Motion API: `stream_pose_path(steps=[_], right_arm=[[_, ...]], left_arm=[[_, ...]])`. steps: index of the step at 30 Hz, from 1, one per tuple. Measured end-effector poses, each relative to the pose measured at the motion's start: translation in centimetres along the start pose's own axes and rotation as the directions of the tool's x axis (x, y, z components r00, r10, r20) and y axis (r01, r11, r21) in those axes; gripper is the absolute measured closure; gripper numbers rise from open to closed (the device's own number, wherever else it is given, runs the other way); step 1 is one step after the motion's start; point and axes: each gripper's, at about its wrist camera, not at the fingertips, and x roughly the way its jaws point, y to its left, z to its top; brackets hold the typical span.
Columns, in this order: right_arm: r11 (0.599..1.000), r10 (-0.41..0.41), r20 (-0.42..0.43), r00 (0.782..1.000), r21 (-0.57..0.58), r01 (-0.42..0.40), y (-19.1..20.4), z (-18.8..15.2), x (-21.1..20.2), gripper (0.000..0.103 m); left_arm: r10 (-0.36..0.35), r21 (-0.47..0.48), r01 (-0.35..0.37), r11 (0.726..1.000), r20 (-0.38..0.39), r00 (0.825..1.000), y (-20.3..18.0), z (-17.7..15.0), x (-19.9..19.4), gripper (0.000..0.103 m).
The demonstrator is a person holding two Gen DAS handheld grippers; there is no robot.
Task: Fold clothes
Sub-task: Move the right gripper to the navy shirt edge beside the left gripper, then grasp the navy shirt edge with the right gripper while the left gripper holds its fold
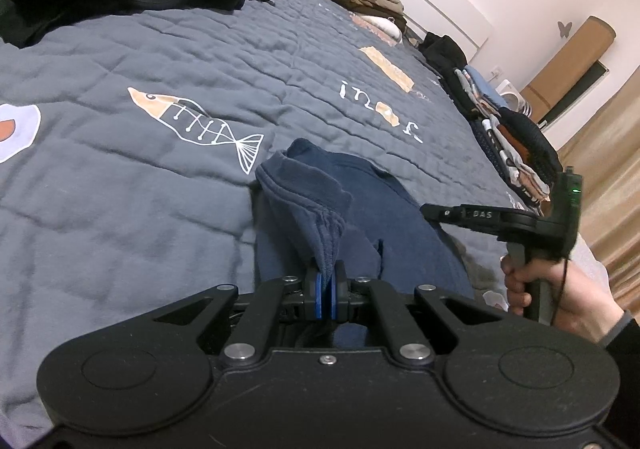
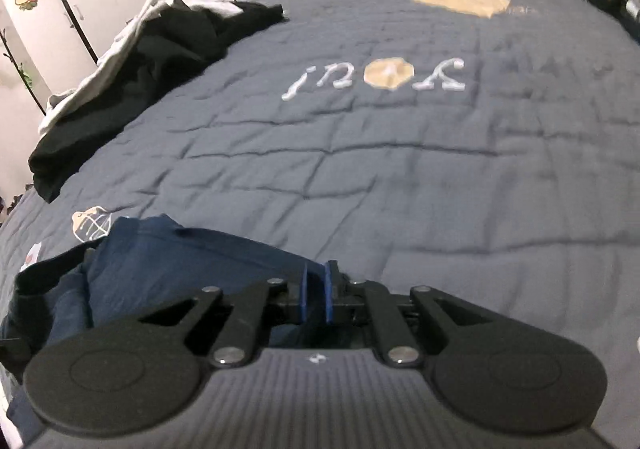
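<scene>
Navy garment (image 1: pixel 320 209) pinched by left fingers (image 1: pixel 318 295).

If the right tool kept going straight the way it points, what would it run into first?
Probably the navy garment bunched right at the tips of the right tool; the pads look nearly shut, possibly already pinching its edge. Past that lies only the grey-blue quilt, though depth is hard to judge in this fisheye view.

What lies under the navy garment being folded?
The navy garment rests on the grey quilt; the left gripper pinches its lifted edge. Whatever is beneath its flat part is covered.
</scene>
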Motion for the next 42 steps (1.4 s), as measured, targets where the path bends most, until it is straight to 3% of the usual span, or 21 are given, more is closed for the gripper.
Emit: stream_pose_path(steps=[12, 15, 21, 24, 27, 29, 32, 35, 42], right_arm=[[0.994, -0.021, 0.087, 0.996, 0.104, 0.011, -1.0, 0.6, -3.8, 0.094], [0.990, -0.015, 0.105, 0.994, 0.139, 0.000, -0.7, 0.5, -5.3, 0.087], [0.989, 0.143, 0.125, 0.982, -0.060, -0.136, 6.2, -2.7, -10.6, 0.054], [0.964, 0.205, 0.086, 0.975, -0.190, -0.186, 10.4, -4.9, -11.9, 0.050], [0.946, 0.200, 0.069, 0.977, -0.275, -0.174, 12.5, -6.6, -11.7, 0.045], [0.930, 0.195, 0.059, 0.979, -0.329, -0.166, 13.8, -7.8, -11.5, 0.043], [0.900, 0.186, 0.044, 0.981, -0.409, -0.153, 15.7, -9.4, -11.3, 0.042], [0.871, 0.175, 0.036, 0.984, -0.472, -0.138, 17.2, -10.7, -11.0, 0.042], [0.857, 0.144, -0.037, 0.989, -0.495, -0.143, 18.4, -9.8, -8.1, 0.041]], left_arm=[[-0.005, -0.005, 0.005, 1.000, -0.008, 1.000, 0.0, 0.0, 0.2, 0.099], [-0.010, -0.006, 0.010, 1.000, -0.008, 1.000, -0.2, 0.1, 0.3, 0.099], [-0.018, -0.016, 0.017, 1.000, -0.012, 1.000, -0.4, 0.4, 0.3, 0.099], [-0.018, 0.006, 0.018, 1.000, -0.031, 0.999, -0.7, 0.8, 0.0, 0.097], [-0.021, 0.047, 0.022, 0.999, -0.021, 1.000, -0.9, 1.4, -1.1, 0.093], [-0.040, 0.063, 0.041, 0.997, -0.015, 0.999, -1.0, 1.8, -1.8, 0.074], [-0.059, 0.089, 0.058, 0.994, 0.012, 0.998, -1.2, 2.3, -3.1, 0.062], [-0.066, 0.112, 0.060, 0.992, 0.046, 0.997, -1.4, 2.6, -4.2, 0.058], [-0.044, 0.095, 0.038, 0.995, 0.068, 0.997, -1.0, 2.7, -4.6, 0.058]])
